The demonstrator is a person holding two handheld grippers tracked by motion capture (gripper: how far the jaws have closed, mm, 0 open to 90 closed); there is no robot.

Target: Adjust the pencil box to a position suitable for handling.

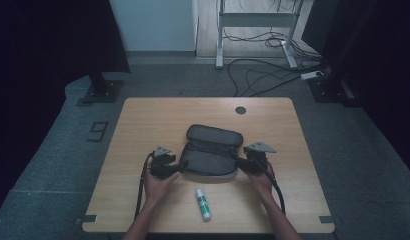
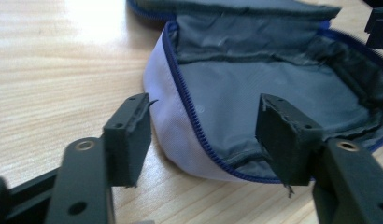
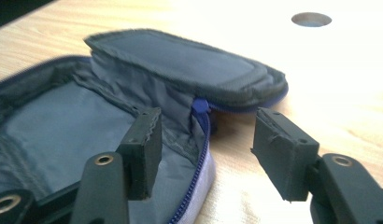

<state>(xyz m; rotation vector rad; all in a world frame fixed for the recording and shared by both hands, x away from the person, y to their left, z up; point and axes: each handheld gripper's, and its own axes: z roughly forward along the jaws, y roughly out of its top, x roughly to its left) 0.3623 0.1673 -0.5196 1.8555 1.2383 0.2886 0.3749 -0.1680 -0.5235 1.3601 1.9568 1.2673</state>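
**Open pouch between two released grippers on a wooden table**

From the high view, a wooden table [image 1: 143, 125] is seen with a grey zippered pouch [image 1: 211, 156] lying open near its middle, lid flipped back toward the far edge. A white glue stick [image 1: 203, 204] with a green label lies apart from it, nearer the near edge. A round cable hole [image 1: 240, 110] is set close to the far edge. The left gripper [image 1: 182, 164] is held at the pouch's left end, the right gripper [image 1: 239, 159] at its right end.

In the left gripper view, detail is added: pale lilac outer fabric, a blue zipper [image 2: 189, 109] and a crumpled grey lining. The jaws stand apart astride the pouch's rim, one outside and one over the lining, nothing clamped.

In the right gripper view, the padded, rounded lid [image 3: 189, 65] and the blue zipper pull [image 3: 200, 106] are shown. Its jaws are likewise released, straddling the zippered edge without pressing it.
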